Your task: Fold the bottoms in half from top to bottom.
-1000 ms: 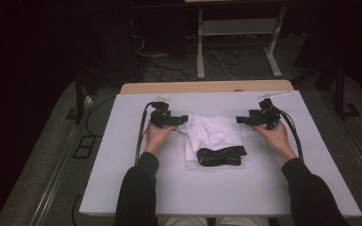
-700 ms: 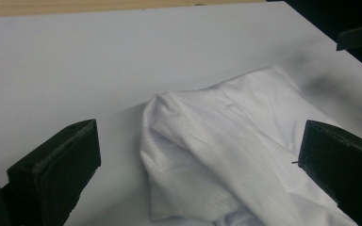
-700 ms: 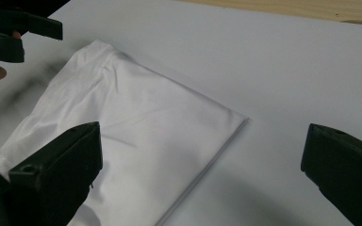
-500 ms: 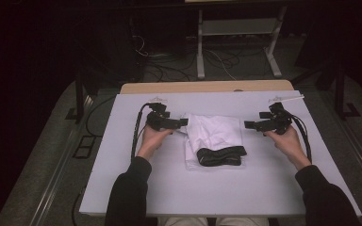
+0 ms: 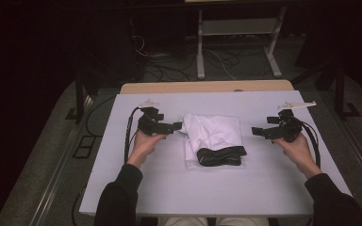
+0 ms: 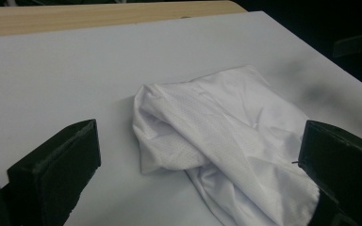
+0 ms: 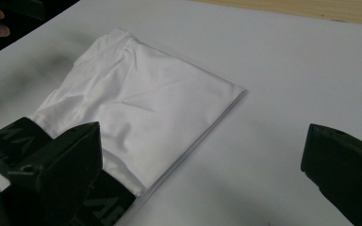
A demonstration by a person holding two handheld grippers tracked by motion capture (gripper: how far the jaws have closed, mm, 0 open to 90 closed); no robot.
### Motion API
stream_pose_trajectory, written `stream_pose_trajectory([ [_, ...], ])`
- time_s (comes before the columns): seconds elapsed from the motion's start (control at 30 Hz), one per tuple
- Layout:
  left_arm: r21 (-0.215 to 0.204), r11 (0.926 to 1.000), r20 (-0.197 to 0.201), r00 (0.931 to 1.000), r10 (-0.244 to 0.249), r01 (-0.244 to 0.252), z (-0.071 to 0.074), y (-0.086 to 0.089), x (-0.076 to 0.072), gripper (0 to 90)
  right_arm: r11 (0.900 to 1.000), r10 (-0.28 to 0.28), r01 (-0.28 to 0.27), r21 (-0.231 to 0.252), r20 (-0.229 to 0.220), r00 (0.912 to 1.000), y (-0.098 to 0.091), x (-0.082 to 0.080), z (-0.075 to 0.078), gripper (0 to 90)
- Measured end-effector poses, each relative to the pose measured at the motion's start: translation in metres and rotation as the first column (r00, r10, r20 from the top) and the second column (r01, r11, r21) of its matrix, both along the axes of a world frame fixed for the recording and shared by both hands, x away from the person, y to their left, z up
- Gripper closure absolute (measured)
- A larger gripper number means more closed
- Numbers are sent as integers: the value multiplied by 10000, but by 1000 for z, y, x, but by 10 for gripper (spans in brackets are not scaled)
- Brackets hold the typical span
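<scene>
Both grippers are being drawn outward from where they were a second earlier, beside the folded white garment (image 5: pixel 214 135). This garment, with its black waistband (image 5: pixel 220 156) nearest the person, is lying in the middle of the white table (image 5: pixel 245 188). Released jaws are being held wide on the left gripper (image 5: pixel 173 126), just beside the cloth's left edge. On the right gripper (image 5: pixel 257 132), the jaws have just been opening with nothing between them, well clear of the cloth.

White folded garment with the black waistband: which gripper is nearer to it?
Left. The left gripper sits right at the white garment's left edge, jaws open. The right gripper is off to its right, across a strip of bare table, jaws open.
</scene>
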State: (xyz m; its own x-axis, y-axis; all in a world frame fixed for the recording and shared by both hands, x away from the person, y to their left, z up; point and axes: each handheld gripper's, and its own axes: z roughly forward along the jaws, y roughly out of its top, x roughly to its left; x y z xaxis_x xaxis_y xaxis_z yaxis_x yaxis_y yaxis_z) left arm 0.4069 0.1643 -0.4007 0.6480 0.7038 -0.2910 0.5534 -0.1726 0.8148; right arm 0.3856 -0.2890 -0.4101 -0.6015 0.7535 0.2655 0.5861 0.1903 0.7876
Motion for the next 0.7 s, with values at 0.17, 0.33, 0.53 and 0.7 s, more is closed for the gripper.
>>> stream_pose_trajectory([
  [0.17, -204, 9998, 229, 9997, -35, 40, 1, 4, -13, 0, 9999, 50, -50, -92, 8, 10000, -7, -14, -1, 0],
  [0.33, -35, 9999, 523, 9985, -139, 141, 1, 6, -27, 0, 9993, 119, -116, -368, 94, 9999, -12, -26, -1, 0],
  [0.53, 227, 9994, 801, 9964, -273, 255, 2, 12, -41, 0, 9994, 147, -143, -303, 158, 9998, -16, -40, -4, 0],
  [0.7, 370, 9991, 923, 9954, -256, 223, -2, 24, -55, 0, 9993, 114, -106, -350, 234, 9997, -22, -54, -9, 0],
])
